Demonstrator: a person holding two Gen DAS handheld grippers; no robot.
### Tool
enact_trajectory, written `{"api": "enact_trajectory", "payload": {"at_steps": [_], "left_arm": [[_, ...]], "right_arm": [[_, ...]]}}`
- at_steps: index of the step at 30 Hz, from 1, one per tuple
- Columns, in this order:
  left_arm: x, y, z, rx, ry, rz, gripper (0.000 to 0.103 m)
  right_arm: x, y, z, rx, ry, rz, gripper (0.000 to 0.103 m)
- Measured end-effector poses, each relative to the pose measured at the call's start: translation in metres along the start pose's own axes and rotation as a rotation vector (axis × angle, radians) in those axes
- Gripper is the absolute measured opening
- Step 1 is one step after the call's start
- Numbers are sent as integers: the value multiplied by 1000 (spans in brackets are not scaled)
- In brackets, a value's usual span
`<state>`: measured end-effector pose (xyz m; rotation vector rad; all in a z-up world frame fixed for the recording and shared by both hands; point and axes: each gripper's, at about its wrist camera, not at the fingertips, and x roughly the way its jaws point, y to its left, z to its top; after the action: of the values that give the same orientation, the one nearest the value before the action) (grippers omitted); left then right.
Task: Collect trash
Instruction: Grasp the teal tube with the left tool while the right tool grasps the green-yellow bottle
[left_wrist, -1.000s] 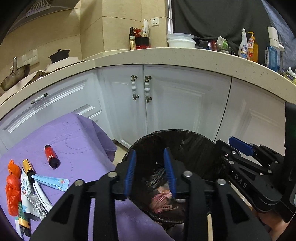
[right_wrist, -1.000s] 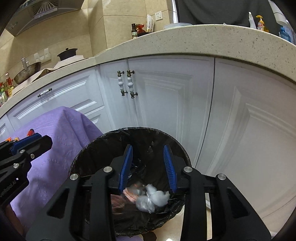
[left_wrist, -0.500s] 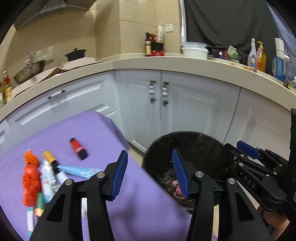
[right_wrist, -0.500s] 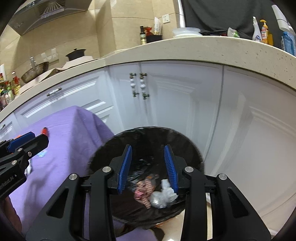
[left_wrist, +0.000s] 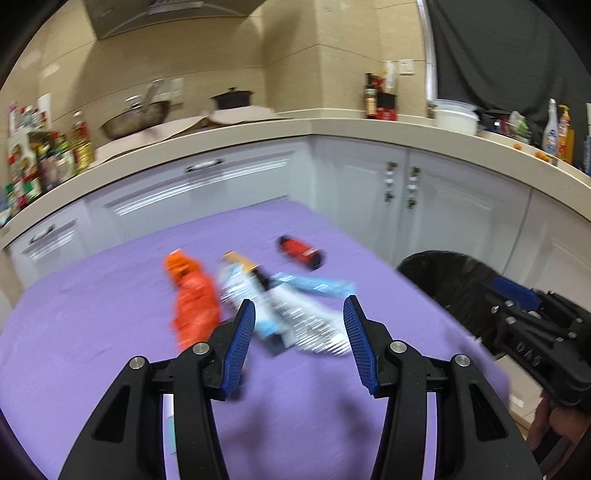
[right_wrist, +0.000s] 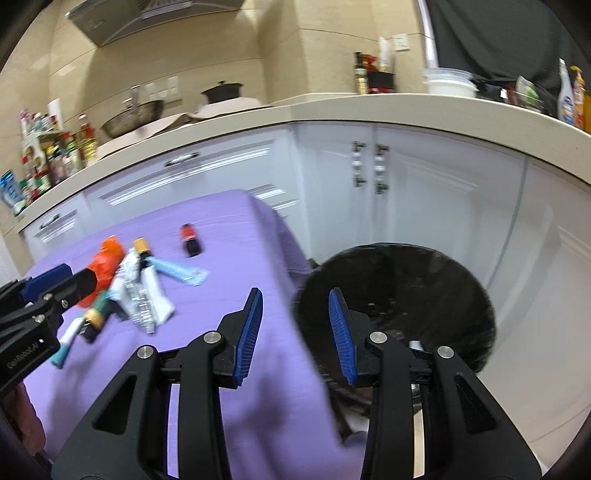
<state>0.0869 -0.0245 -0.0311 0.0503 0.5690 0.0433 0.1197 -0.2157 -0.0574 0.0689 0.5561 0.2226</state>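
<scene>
Both tongs are spread wide with nothing between the blue pads: my left gripper (left_wrist: 298, 345) hangs over the purple cloth (left_wrist: 110, 295), nose toward the litter, and my right gripper (right_wrist: 295, 334) sits at the cloth's edge, half over the black-lined trash bin (right_wrist: 436, 266). Ahead of the left one lies the pile, blurred in its own view but clearer from the right wrist: an orange crumpled wrapper (left_wrist: 194, 295), a white and silver packet (right_wrist: 142, 291), a pale blue tube (right_wrist: 177, 271), a small bottle with a yellow cap (right_wrist: 142, 247), and something green and teal low down (right_wrist: 98, 308) that I can't identify. A little apart from the heap lies a red and black bottle (left_wrist: 299, 253), on its side. I can make out some scraps in the bottom of the bin (right_wrist: 415, 343), so by my reading some collecting is done, but most of the job is still out on the cloth: five or six pieces at least. I judge the step in hand to be a reach for the next piece, the left gripper being nearest to the packets. The foil looks thin and slippery to me, so a flat pinch could slide off it.
</scene>
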Motion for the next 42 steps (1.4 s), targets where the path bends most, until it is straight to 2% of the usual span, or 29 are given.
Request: {"api": "enact_trajectory", "payload": {"at_steps": [6,11,19,27,28,31,32,37,42], "left_arm": [[-10,36,-24,-46,36,64,50],[-16,55,-43,-71,65,89,50],[-13,70,-60,-105,112,87,50],[1,79,-64,-163,177,58,49],[2,79,-64,-166,184,58,47],[5,79,-65,-161,205,53,24],[7,78,-66,-156,214,52,20],[5,77,-67,-149,201,49,10],[-2,86,-65,-160,181,55,8]], "right_arm": [[-7,38,-7,-38,14,57,37],[-11,63,-13,-73,31,91,37],[-12,82,-22,-103,55,110,37],[-9,84,-23,-105,65,115,37],[-9,84,-23,-104,64,115,37],[-8,84,-24,-105,67,117,37],[-7,85,-25,-105,68,118,37],[-5,88,-27,-108,74,124,37],[-5,97,-24,-116,75,146,37]]}}
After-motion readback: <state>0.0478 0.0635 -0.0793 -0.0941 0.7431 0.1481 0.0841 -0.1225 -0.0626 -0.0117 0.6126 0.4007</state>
